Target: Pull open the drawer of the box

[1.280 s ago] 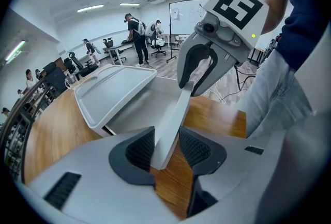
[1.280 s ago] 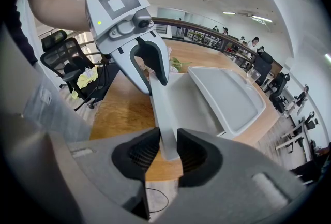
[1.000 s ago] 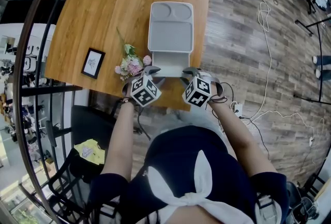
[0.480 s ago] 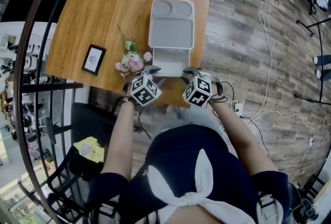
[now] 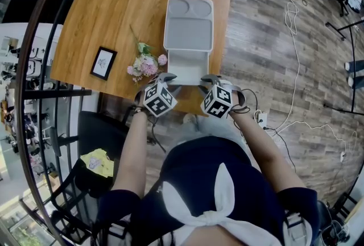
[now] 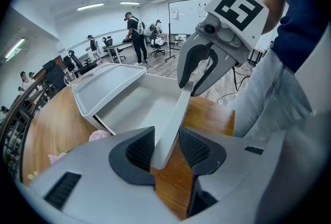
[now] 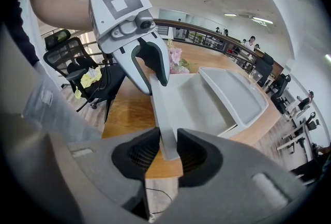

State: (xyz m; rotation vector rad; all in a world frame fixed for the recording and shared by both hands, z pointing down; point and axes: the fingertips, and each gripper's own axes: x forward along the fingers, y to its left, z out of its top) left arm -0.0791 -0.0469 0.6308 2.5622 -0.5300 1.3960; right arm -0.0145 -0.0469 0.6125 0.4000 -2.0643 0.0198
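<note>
On the wooden table (image 5: 114, 6), the head view shows a framed picture (image 5: 103, 66) and flowers (image 5: 145, 67) left of the grey box (image 5: 188, 26). Its drawer (image 5: 187, 64) stands pulled out near the table's front edge, with the flowers close beside its left wall. Only the gripper views show the grips: the left gripper (image 6: 165, 148) pinches the left end of the drawer's front panel (image 6: 178, 109) and the right gripper (image 7: 166, 151) pinches its right end, while the box's right side runs near the table's right edge, cables (image 5: 293, 77) on the floor beyond.
</note>
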